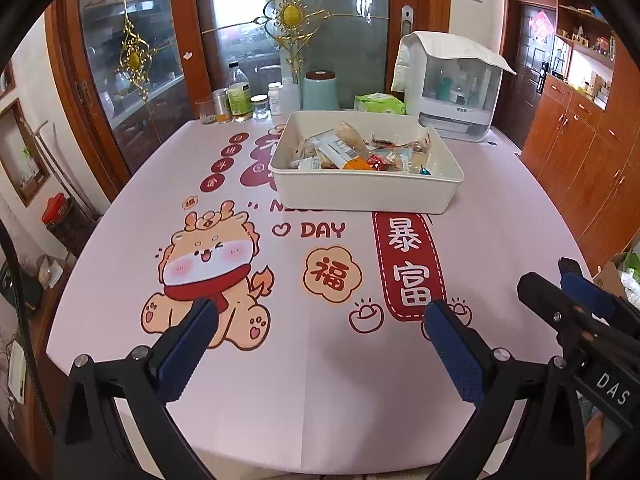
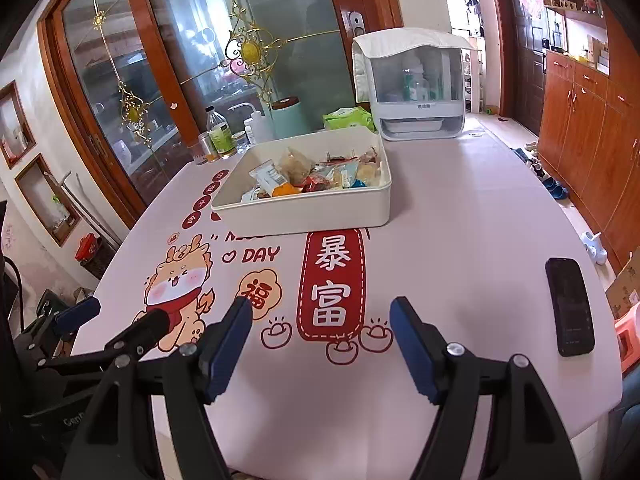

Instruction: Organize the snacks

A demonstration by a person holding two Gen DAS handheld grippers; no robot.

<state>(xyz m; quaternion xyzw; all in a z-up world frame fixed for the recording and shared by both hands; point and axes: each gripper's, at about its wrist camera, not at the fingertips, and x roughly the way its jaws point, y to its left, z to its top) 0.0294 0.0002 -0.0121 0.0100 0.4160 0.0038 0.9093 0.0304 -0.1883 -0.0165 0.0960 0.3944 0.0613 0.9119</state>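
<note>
Nearest the cameras, the left gripper point(image 1: 320, 320) and the right gripper point(image 2: 322, 316) are hovering side by side over the near edge of the counter point(image 2: 460, 240), each with its blue-padded fingers point(image 1: 452, 344) spread wide and gripping nothing. A dark phone point(image 2: 570, 306) is lying flat on the cloth, nearer than the white bin point(image 1: 368, 192) and well off to its right. Beyond the printed dragon and red banner, the bin is sitting toward the far middle of the counter, and the snacks point(image 1: 360, 150) are lying heaped inside it, wrappers overlapping in a loose jumble; no packet is showing on the cloth around the bin. That arrangement is fitting either a pile waiting to be sorted out of the bin or loose packets already gathered into it, and the pictures are not settling which. Whichever holds, any handling is calling for a reach well forward past the banner, a descent from above the bin's rim and a pinch on a single wrapper edge, since the crinkly packets are likely slipping and dragging neighbours. Behind the bin, bottles point(image 1: 240, 96) and a covered appliance point(image 1: 452, 88) are standing close together.
</note>
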